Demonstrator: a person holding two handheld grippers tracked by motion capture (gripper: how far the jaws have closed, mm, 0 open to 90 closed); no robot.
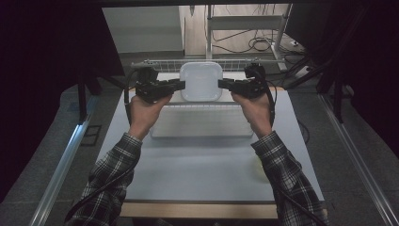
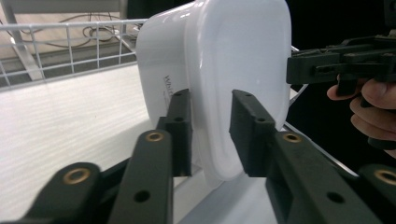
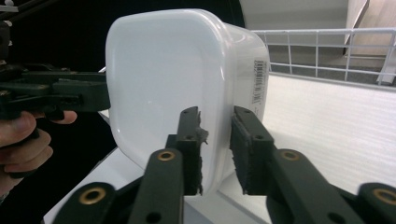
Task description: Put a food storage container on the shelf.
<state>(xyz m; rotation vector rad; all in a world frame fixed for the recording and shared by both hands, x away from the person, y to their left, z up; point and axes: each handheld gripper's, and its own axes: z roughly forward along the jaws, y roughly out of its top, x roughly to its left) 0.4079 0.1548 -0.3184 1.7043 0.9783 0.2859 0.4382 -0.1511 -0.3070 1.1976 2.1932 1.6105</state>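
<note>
Between grippers: glossy white rounded-square plastic container (image 1: pixel 201 81); left gripper (image 2: pixel 210 135), right gripper (image 3: pixel 215 149) spread astride rim.

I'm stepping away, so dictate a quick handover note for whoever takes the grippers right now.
Left gripper: open, jaws straddling the white tub's left rim, one pad touching, the other clear.
Right gripper: open, same on the opposite rim.
Tub: lid on, between both grippers, beside the wire basket at the table's far end.
Done: tub brought here.
Left: probably back both grippers off.
</note>
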